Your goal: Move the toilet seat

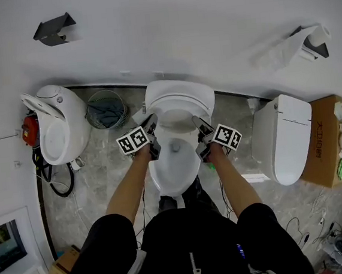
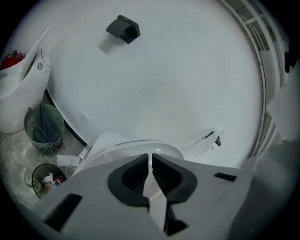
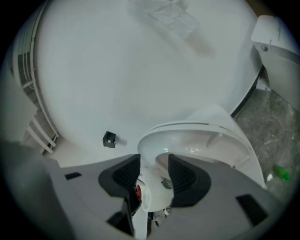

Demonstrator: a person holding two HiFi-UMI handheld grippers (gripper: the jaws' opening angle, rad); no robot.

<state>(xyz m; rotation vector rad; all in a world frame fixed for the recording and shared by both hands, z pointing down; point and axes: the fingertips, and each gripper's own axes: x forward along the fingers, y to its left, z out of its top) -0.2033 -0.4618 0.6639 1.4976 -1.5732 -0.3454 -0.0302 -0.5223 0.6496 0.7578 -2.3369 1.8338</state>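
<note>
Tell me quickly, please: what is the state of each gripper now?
Left gripper: closed, nothing clearly held.
Right gripper: white plastic oval toilet seat between its jaws; whether they grip it cannot be told.

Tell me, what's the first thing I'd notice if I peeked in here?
A person leans over the middle toilet, between a left toilet and a right toilet along the white wall. The left gripper and right gripper reach to either side of its toilet seat; the right gripper's jaws have the seat's rim between them, the left's are shut.
</note>
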